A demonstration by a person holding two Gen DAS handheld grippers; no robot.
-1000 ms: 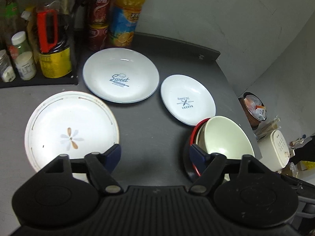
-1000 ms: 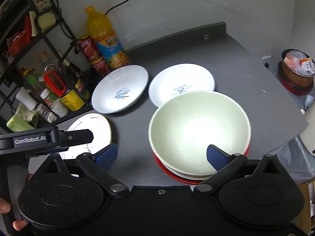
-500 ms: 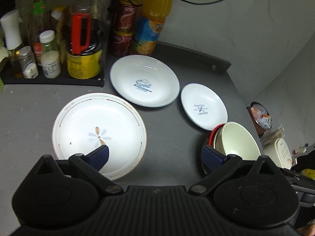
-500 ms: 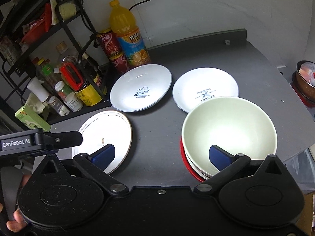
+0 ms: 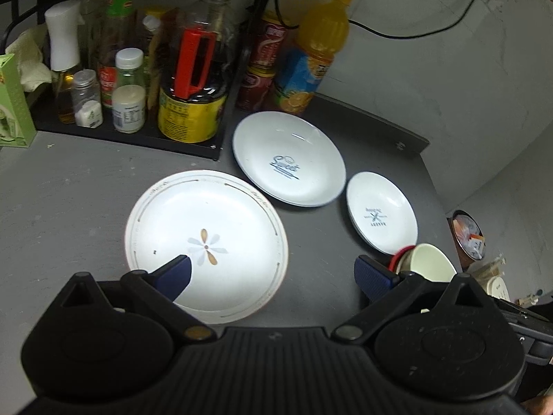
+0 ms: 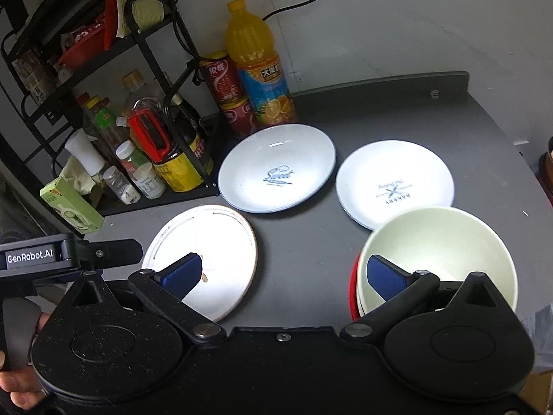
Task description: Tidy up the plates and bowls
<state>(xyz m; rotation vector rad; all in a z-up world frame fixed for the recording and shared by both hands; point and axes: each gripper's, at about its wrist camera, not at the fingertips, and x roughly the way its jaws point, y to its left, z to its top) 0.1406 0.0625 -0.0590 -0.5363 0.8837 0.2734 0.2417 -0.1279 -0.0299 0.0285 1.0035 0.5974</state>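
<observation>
left claw (image 5: 271, 273): i see it spread wide, holding nothing, over the flower plate (image 5: 221, 235) near the counter (image 5: 69, 200) front edge.
right claw (image 6: 283, 275): released, empty.
bowls (image 6: 439, 259): stacked at the counter's right edge, touching the bakery plate (image 6: 394, 180).

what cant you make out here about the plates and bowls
- Bowl stack: the right wrist view shows a cream bowl over a red rim; the right tongs cover its near side, so the count is unclear.
- Same stack in the left wrist view: mostly hidden behind the left tongs.
- Flower plate: its near edge is hidden by the tongs in both views.
- Small plate: print too small to read.
</observation>
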